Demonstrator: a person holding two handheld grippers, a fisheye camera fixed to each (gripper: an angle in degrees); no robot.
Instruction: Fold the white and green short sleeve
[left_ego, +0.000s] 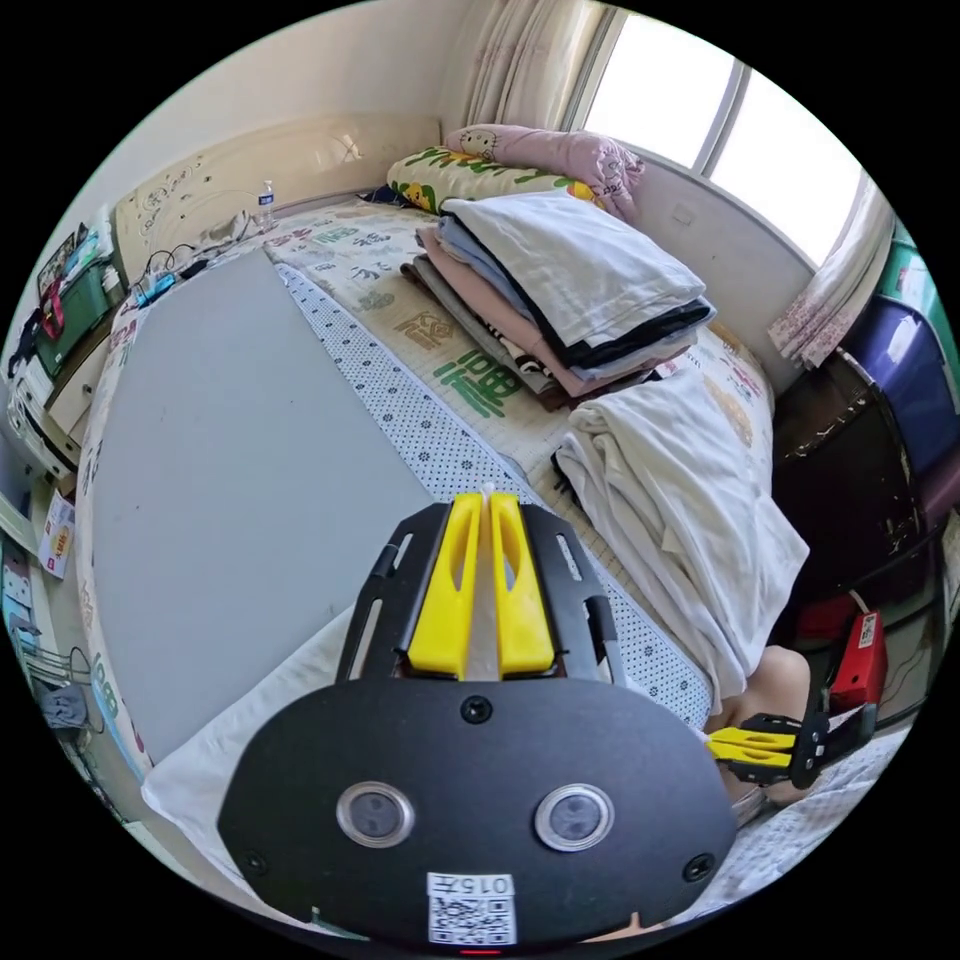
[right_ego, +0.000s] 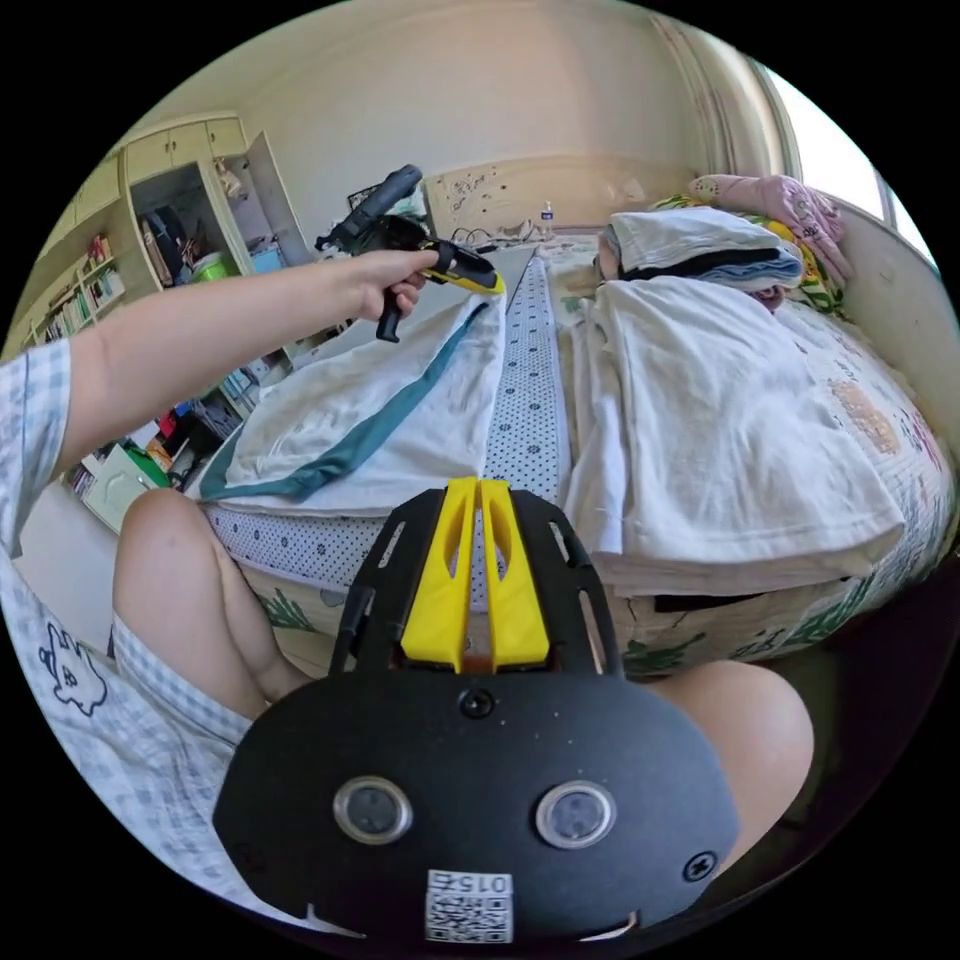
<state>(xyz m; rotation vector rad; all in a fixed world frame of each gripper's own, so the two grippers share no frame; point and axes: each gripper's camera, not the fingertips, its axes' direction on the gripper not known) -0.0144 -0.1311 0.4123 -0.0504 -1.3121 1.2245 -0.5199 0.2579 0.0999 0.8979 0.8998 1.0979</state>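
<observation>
The white short sleeve with green trim (right_ego: 370, 420) lies partly on the grey board, one corner lifted. My left gripper (right_ego: 488, 284), held in a person's hand, is shut on that raised corner. In the left gripper view its yellow jaws (left_ego: 488, 497) pinch a sliver of white cloth, and the rest of the garment (left_ego: 230, 720) spreads below them. My right gripper (right_ego: 478, 492) is shut with nothing in it, hovering off the bed's near edge by the person's knees. It also appears low on the right of the left gripper view (left_ego: 712, 745).
A grey board (left_ego: 230, 440) covers the bed's left half. A stack of folded clothes (left_ego: 570, 290) and a loose white pile (left_ego: 680, 480) lie on the right, pillows (left_ego: 540, 160) behind. Shelves (right_ego: 190, 240) stand beyond the person's arm (right_ego: 200, 330).
</observation>
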